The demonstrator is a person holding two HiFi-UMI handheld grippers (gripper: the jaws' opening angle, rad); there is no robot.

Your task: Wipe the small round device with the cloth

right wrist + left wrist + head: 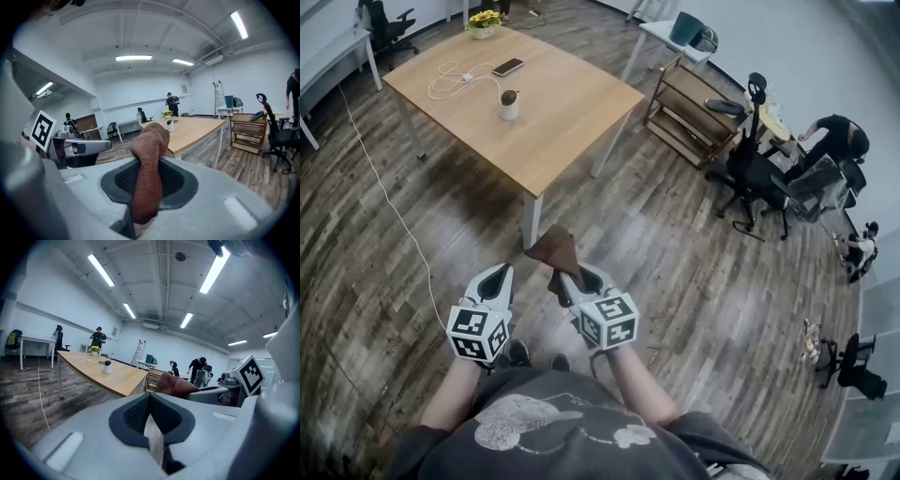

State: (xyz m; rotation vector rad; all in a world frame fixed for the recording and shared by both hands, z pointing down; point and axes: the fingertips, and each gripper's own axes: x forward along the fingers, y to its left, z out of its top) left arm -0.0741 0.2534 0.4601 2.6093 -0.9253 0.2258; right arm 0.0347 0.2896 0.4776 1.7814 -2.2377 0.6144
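The small round device [509, 103], white with a dark top, stands on the wooden table [562, 112] well ahead of me; it also shows small in the left gripper view [107, 365] and the right gripper view [170, 124]. A brown cloth [554, 251] hangs bunched from my right gripper [565, 278], which is shut on it; the cloth [150, 159] fills the jaws there. My left gripper [499, 272] is held beside it, shut with nothing in it [151, 401]. Both are over the floor, short of the table's near corner.
On the table lie a phone [507, 67], a white cable with charger [450, 82] and a flower pot [484, 22]. A wooden shelf unit [689, 112] and office chairs [759, 173] stand to the right. A white cord [384, 192] runs across the wooden floor.
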